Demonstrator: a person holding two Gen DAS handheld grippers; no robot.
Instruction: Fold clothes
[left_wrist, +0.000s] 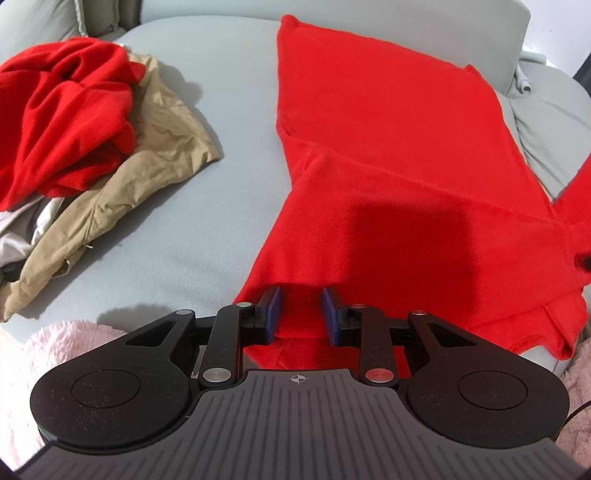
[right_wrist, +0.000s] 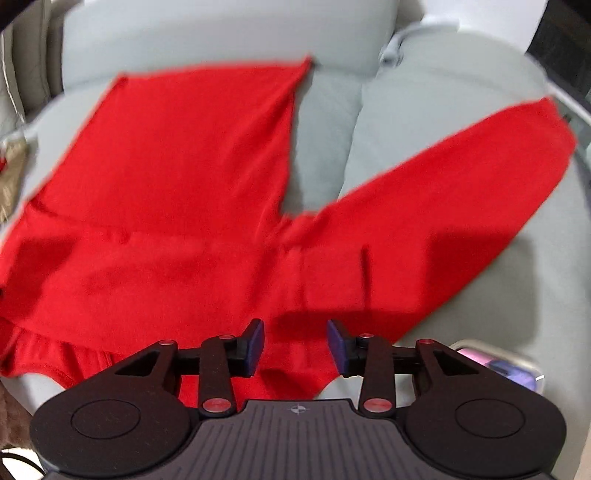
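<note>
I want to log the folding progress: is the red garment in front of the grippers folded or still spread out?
Mostly spread: the red garment lies flat on the grey cushion, one sleeve stretched out sideways, not folded in.

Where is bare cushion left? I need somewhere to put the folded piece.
Free: grey cushion strip between the crumpled red-and-tan clothes pile and the spread red garment; also the wedge between its body and outstretched sleeve. Crowded: the pile's side.

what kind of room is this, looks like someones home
Most likely a living room at home: the red top is spread on the pale grey seat cushion of what looks like a sofa, with a heap of unfolded clothes lying beside it and a fluffy pink throw at the near edge.
</note>
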